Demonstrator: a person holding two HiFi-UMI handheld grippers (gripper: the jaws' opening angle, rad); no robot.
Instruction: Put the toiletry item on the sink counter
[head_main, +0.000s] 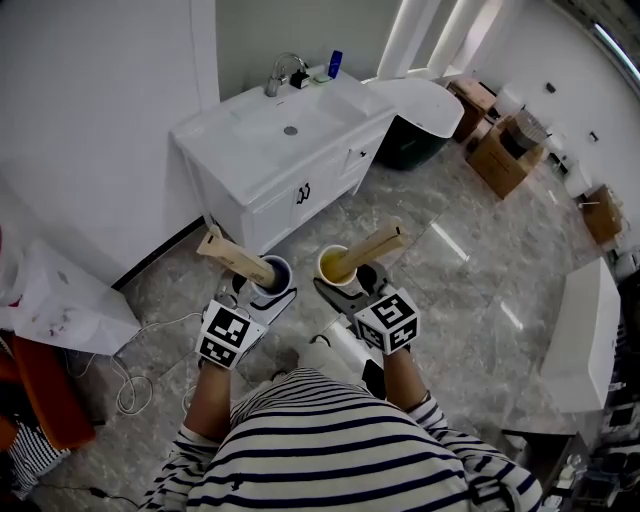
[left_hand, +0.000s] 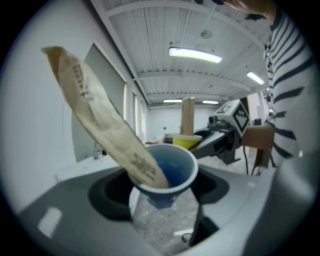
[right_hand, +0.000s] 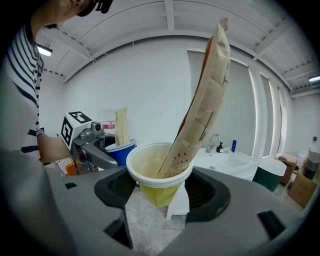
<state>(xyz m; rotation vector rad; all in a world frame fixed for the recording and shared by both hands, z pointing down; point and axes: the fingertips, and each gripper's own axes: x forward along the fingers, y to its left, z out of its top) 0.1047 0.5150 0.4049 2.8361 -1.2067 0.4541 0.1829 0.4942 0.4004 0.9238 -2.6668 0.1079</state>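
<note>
Head view: sink table (head_main: 230, 125) well ahead of your left gripper (head_main: 266, 294) and right gripper (head_main: 345, 285).
Left gripper view: clamped on blue cup (left_hand: 172, 170), paper packet (left_hand: 100, 120) inside.
Right gripper view: clamped on yellow cup (right_hand: 150, 170), second packet (right_hand: 202, 100) inside.

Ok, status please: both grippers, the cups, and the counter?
Left gripper shut on blue cup, packet inside. Right gripper shut on yellow cup, packet inside. Counter ahead, not reached. Faucet, bottle at its back.
</note>
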